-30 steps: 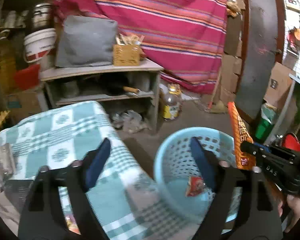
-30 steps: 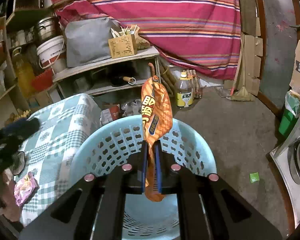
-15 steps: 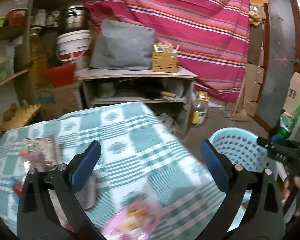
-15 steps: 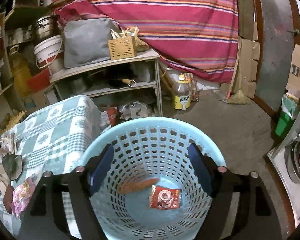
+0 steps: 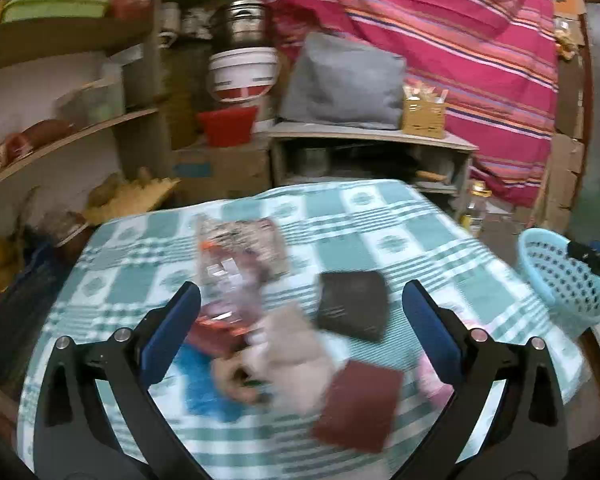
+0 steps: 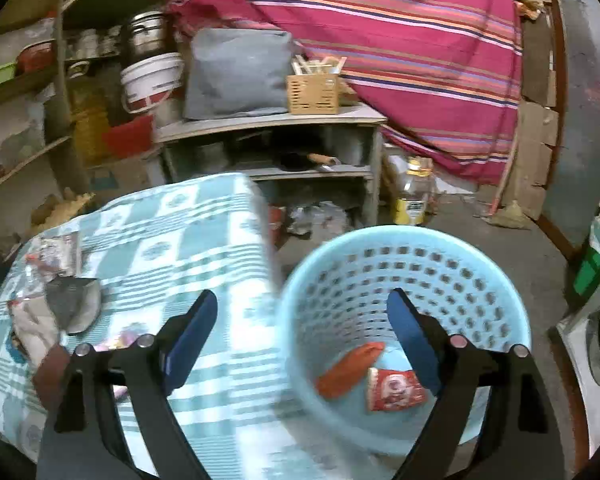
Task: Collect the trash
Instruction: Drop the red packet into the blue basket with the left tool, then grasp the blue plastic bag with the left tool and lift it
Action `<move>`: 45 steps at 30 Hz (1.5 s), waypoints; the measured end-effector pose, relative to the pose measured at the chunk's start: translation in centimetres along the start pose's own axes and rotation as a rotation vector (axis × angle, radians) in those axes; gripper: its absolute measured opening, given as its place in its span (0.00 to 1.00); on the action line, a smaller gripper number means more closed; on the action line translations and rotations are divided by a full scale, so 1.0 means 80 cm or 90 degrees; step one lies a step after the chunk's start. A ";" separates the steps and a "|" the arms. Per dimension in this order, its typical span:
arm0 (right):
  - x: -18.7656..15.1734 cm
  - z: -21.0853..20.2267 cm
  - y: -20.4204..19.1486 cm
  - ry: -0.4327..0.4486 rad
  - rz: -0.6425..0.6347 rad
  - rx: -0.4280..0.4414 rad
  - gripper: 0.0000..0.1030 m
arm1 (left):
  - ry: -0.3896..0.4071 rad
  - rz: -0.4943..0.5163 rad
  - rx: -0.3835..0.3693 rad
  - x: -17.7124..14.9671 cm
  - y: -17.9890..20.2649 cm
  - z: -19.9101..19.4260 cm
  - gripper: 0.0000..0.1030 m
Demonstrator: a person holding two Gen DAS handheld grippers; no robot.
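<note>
A light blue perforated basket (image 6: 496, 304) stands on the floor beside a table with a green checked cloth (image 6: 204, 240). An orange snack wrapper (image 6: 350, 368) and a red packet (image 6: 394, 388) lie at the bottom of the basket. My right gripper (image 6: 302, 336) hovers over the basket's left rim; its jaws are opening and hold nothing. My left gripper (image 5: 300, 322) is open and empty above the table, over blurred litter: a dark wallet-like packet (image 5: 354, 310), a maroon packet (image 5: 360, 404), a clear wrapper (image 5: 228, 276), a blue wrapper (image 5: 202, 380). The basket (image 5: 560, 280) shows at the right edge.
Behind the table stands a grey shelf unit (image 6: 272, 140) with a grey cushion (image 6: 236, 72) and a small wooden crate (image 6: 314, 92). A white bucket (image 5: 242, 76), a red tub (image 5: 226, 124) and shelves crowd the left. An oil bottle (image 6: 412, 192) stands on the floor.
The right gripper opened and the orange wrapper dropped into the basket; the gripper then shifted left toward the table. The left gripper swung left from the basket to over the litter on the table.
</note>
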State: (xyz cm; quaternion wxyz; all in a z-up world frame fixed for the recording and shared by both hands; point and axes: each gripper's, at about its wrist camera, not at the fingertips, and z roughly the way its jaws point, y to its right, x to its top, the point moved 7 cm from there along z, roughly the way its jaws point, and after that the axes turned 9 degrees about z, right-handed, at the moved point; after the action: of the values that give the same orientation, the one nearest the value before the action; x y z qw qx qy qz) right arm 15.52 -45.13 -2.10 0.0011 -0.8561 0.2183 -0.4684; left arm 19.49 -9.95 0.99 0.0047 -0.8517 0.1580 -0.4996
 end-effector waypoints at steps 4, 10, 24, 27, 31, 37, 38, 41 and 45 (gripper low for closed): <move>-0.012 -0.007 -0.035 0.001 -0.019 0.012 0.83 | -0.010 -0.024 0.027 -0.029 -0.041 -0.002 0.95; -0.033 -0.016 -0.073 -0.008 -0.031 0.028 0.83 | -0.042 -0.059 0.042 -0.068 -0.084 0.009 0.95; -0.065 -0.024 -0.117 -0.002 -0.076 0.020 0.91 | -0.101 -0.119 0.050 -0.121 -0.142 0.033 0.95; -0.070 -0.018 -0.123 -0.012 -0.091 0.020 0.91 | -0.107 -0.125 0.041 -0.126 -0.148 0.034 0.95; -0.079 -0.010 -0.132 -0.019 -0.115 0.009 0.91 | -0.114 -0.119 0.042 -0.129 -0.149 0.039 0.95; -0.088 -0.002 -0.135 -0.030 -0.131 0.000 0.91 | -0.141 -0.114 0.025 -0.131 -0.138 0.058 0.95; -0.090 0.001 -0.136 -0.036 -0.133 0.002 0.91 | -0.146 -0.113 0.020 -0.131 -0.135 0.062 0.95; -0.095 0.006 -0.138 -0.046 -0.138 0.001 0.91 | -0.171 -0.113 0.013 -0.130 -0.132 0.079 0.95; -0.097 0.008 -0.139 -0.048 -0.136 0.002 0.91 | -0.206 -0.126 0.021 -0.135 -0.139 0.099 0.94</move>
State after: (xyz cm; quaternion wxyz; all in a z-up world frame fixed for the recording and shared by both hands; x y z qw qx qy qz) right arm 16.53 -32.31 -6.39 -0.0390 -0.8915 0.1248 -0.4337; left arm 24.35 2.36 -10.30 -0.0050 -0.9322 0.0626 -0.3563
